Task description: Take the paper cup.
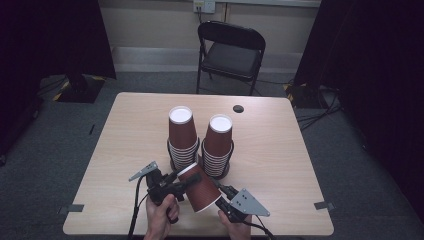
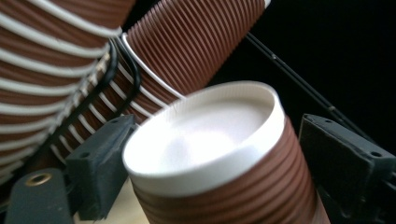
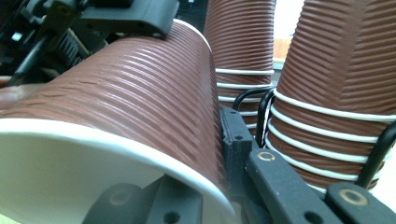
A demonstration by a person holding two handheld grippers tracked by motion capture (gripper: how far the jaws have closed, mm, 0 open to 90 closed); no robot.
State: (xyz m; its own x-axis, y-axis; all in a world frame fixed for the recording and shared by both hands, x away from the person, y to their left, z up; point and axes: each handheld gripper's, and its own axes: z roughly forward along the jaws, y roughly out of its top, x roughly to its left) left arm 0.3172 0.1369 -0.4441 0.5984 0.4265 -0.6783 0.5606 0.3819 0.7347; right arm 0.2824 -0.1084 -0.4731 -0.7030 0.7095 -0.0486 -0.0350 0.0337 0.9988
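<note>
A pale wooden table point(image 1: 130, 130) stands in a dark room, with a black folding chair point(image 1: 231, 52) beyond its far edge. Near the table's middle, two tall stacks of brown ribbed paper cups stand upside down, each ringed by a black wire holder: the left stack point(image 1: 182, 137) and the right stack point(image 1: 218, 145), just beside each other and leaning slightly apart.

Toward the near edge, just in front of the stacks, a single cup point(image 1: 200, 186) is held lying tilted above the table between a person's two hand-held tools. It is brown with fine horizontal ridges, a white base disc and a white rolled rim. Its base points toward the stacks and its open mouth toward the near edge.

The right gripper point(image 3: 196, 186) pinches the cup's wall at the rim, one jaw inside the mouth and one outside. The left gripper point(image 2: 210, 158) straddles the cup's base end with its jaws parted; in the left gripper view the pads stand just clear of the ridged wall, so it appears to have let go.

The step in hand looks like passing the cup to the right gripper. To do it well, keep the rim pinch light so the thin wall does not crease, and draw the left gripper away without nudging either stack.
</note>
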